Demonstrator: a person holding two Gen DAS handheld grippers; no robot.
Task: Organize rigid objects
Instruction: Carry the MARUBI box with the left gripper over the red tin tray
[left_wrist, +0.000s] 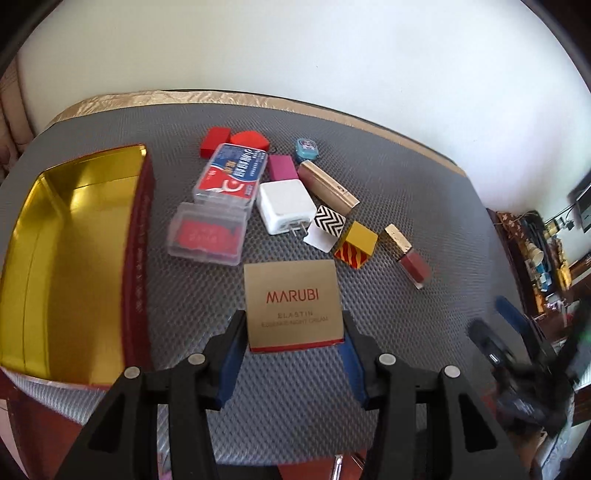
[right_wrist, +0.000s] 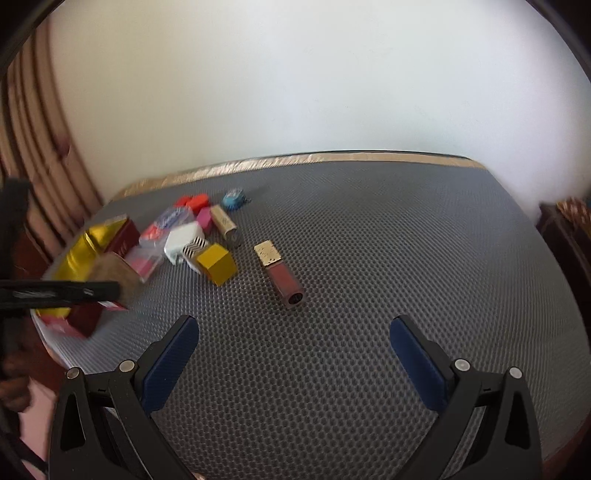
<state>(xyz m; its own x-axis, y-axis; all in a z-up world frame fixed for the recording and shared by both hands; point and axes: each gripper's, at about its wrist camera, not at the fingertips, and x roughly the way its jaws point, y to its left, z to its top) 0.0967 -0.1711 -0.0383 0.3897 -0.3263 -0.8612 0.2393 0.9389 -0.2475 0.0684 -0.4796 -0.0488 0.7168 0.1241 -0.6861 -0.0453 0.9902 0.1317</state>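
Left wrist view: my left gripper clamps the cream box beside the gold tin; my right gripper hangs with jaws apart

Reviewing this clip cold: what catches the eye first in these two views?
The gold MARUBI box gripped between the left gripper fingers, lifted near the open gold-lined tin on the left. Beyond it, a clutter of small items, with the lip gloss tube lying apart before the open right gripper.
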